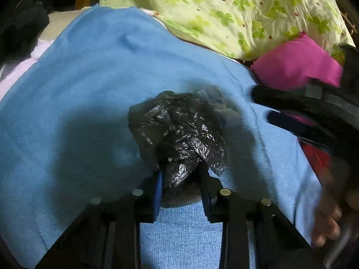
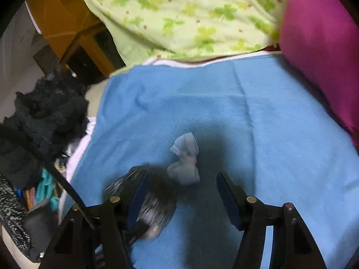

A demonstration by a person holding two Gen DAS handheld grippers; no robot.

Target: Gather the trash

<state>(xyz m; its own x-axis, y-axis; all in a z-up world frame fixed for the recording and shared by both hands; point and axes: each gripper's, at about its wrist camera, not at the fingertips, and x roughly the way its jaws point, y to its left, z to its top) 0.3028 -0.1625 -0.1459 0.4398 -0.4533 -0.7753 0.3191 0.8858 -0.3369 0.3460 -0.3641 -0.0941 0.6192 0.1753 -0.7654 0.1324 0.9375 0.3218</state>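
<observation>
My left gripper (image 1: pixel 180 179) is shut on a crumpled black plastic bag (image 1: pixel 179 130), held just above the blue blanket (image 1: pixel 89 89). A bit of pale crumpled paper (image 1: pixel 215 99) shows behind the bag's far edge. In the right wrist view, that crumpled white tissue (image 2: pixel 185 159) lies on the blue blanket (image 2: pixel 246 112) just ahead of my right gripper (image 2: pixel 182 186), which is open and empty. The black bag (image 2: pixel 152 204), blurred, sits by the right gripper's left finger. The right gripper also shows in the left wrist view (image 1: pixel 280 105), at the right.
A green clover-print quilt (image 2: pixel 190 15) and a magenta pillow (image 2: pixel 325 56) lie along the far side of the bed. A dark pile of clothes (image 2: pixel 44 116) and clutter sit off the left edge, with an orange wooden cabinet (image 2: pixel 62 22) behind.
</observation>
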